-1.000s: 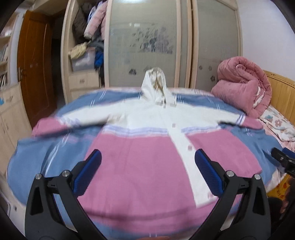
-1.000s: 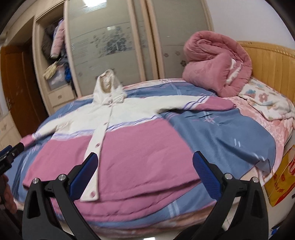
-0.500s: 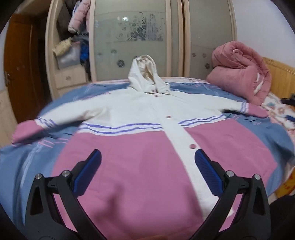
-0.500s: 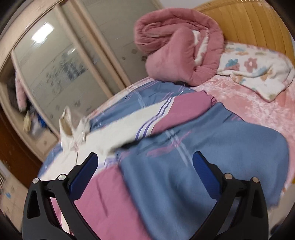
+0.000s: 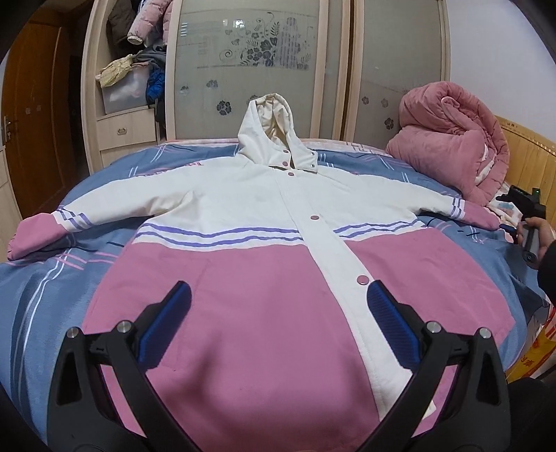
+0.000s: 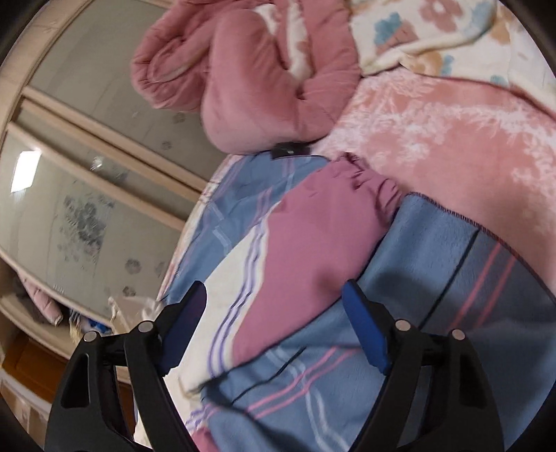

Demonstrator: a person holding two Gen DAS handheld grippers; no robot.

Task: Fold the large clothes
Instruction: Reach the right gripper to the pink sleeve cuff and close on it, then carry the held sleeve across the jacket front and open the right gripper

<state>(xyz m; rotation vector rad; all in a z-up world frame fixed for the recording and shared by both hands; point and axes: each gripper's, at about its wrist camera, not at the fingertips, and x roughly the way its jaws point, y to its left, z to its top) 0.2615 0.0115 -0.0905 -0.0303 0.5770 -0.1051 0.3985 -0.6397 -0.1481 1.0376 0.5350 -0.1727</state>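
Note:
A large hooded coat (image 5: 250,264), white on top and pink below with purple stripes, lies face up and spread flat on the bed, sleeves out to both sides. My left gripper (image 5: 278,313) is open and empty, hovering above the pink lower front. My right gripper (image 6: 274,306) is open and empty, just above the coat's right sleeve (image 6: 305,243), near its pink cuff (image 6: 368,184). The right gripper also shows in the left wrist view (image 5: 524,222) at the far right, by that cuff.
The bed carries a blue striped blanket (image 5: 38,299) and a pink blanket (image 6: 451,146). A rolled pink quilt (image 5: 451,142) and a floral pillow (image 6: 434,31) lie by the headboard. A wardrobe with glass doors (image 5: 257,48) stands behind. A small black object (image 6: 290,149) lies by the quilt.
My right gripper has swung right and down, closing in on the right sleeve's cuff. My left gripper has moved in a little lower over the coat's front. Both stay open.

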